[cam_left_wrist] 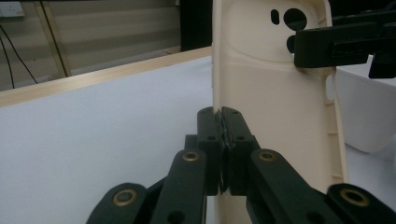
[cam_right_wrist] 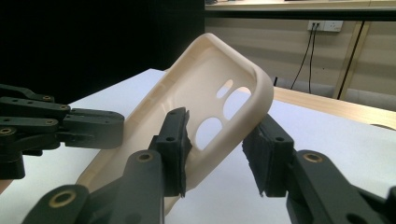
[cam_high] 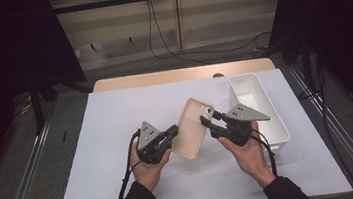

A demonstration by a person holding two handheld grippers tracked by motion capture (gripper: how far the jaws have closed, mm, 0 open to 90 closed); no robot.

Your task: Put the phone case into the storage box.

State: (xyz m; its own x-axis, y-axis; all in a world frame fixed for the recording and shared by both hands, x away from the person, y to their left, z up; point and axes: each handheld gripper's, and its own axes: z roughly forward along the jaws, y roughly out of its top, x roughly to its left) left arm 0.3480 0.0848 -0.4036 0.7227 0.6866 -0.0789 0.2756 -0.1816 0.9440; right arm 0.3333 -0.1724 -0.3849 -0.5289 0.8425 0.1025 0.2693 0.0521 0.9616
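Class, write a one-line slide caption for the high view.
Left claw pinches a cream phone case while the right claw straddles its other edge.

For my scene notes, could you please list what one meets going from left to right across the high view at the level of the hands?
Left hand-held gripper → phone case → right hand-held gripper → white bin.

Cream phone case [cam_high: 194,127] held between left tongs [cam_high: 172,131], right tongs [cam_high: 207,122]; white bin [cam_high: 279,123] beside.
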